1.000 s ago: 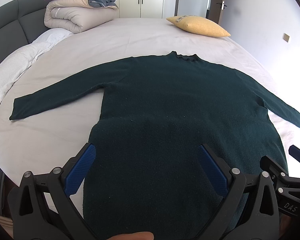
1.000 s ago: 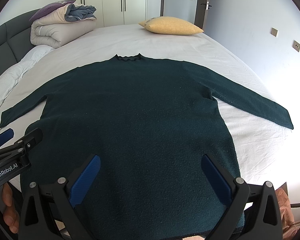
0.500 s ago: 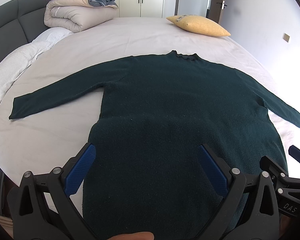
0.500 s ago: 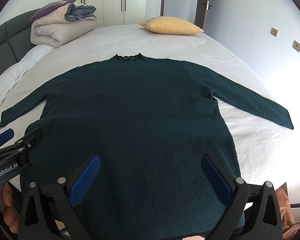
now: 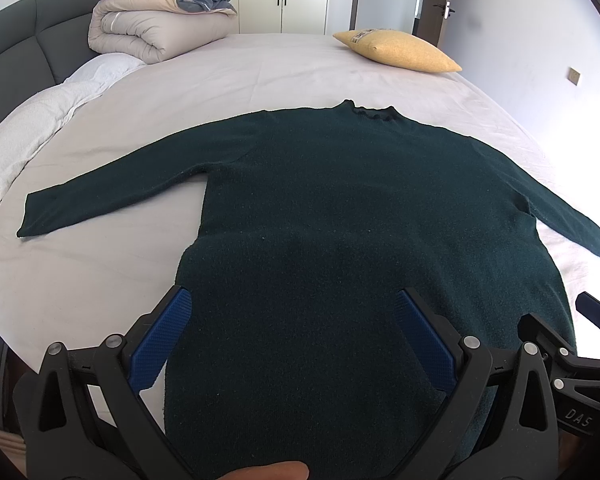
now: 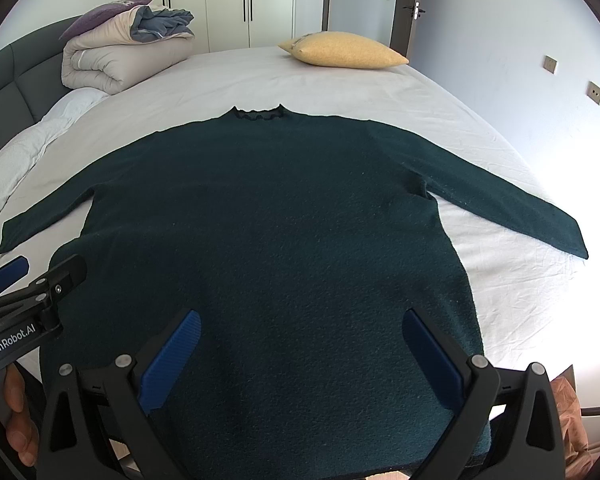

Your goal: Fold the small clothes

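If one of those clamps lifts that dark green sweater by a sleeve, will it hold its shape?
Probably not. The sweater lies limp and flat on the bed, so it would likely droop and drag its body along. Its fuzzy knit looks grippy rather than slippery. Nothing suggests fragility; both grippers are open above it.

1. Bed (image 5: 260,76) fills most of both views; pale sheet, lightly creased.
2. Dark padded headboard (image 5: 28,36) at far left.
3. White pillow (image 5: 100,68) just beside the headboard; rolled duvet (image 5: 156,28) behind it, grey blanket on top.
4. Yellow cushion (image 5: 400,50) at the bed's far right.
5. White wardrobe (image 6: 228,0) along the far wall; door (image 6: 404,16) to its right.
6. Pale right wall (image 6: 500,40), two switch plates (image 6: 594,93).
7. Strong glare at right edge.
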Available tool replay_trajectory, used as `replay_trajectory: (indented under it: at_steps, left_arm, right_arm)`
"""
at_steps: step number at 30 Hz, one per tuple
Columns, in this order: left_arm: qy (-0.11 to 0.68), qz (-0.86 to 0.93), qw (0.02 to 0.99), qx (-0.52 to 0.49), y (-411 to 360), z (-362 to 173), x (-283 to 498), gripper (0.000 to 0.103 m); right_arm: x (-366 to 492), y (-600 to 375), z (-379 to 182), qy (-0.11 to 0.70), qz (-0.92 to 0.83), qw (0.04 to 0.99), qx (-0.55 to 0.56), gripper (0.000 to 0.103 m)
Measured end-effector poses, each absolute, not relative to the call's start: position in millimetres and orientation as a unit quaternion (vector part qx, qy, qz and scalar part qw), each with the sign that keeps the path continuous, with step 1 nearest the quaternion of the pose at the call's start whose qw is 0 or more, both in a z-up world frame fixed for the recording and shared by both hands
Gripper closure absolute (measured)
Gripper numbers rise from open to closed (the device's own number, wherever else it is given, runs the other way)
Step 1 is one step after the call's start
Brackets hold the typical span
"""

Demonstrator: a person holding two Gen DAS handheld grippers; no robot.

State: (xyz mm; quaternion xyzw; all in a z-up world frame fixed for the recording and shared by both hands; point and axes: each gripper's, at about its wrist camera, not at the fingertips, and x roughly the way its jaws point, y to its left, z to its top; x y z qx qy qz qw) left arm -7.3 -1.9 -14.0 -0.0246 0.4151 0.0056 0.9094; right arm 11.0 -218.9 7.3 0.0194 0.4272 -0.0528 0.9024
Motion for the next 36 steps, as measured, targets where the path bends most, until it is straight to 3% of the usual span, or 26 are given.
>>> replay_trajectory:
  at_steps: [25, 31, 36]
  left_arm:
    - [0.417, 0.024, 0.908, -0.016, 1, -25, -4, 0.000]
    - [0.451, -0.003, 0.890, -0.062, 11, -40, 16, 0.000]
    - [0.471, -0.016, 0.875, -0.107, 22, -49, 37, 0.000]
  right_arm:
    - [9, -241, -4, 0.423, -0.052, 0.903, 0.055, 0.000]
    - [3, -332, 10, 0.369, -0.097, 0.914, 0.138, 0.000]
    - [-22, -485, 5, 0.308, -0.178, 0.886, 0.299, 0.000]
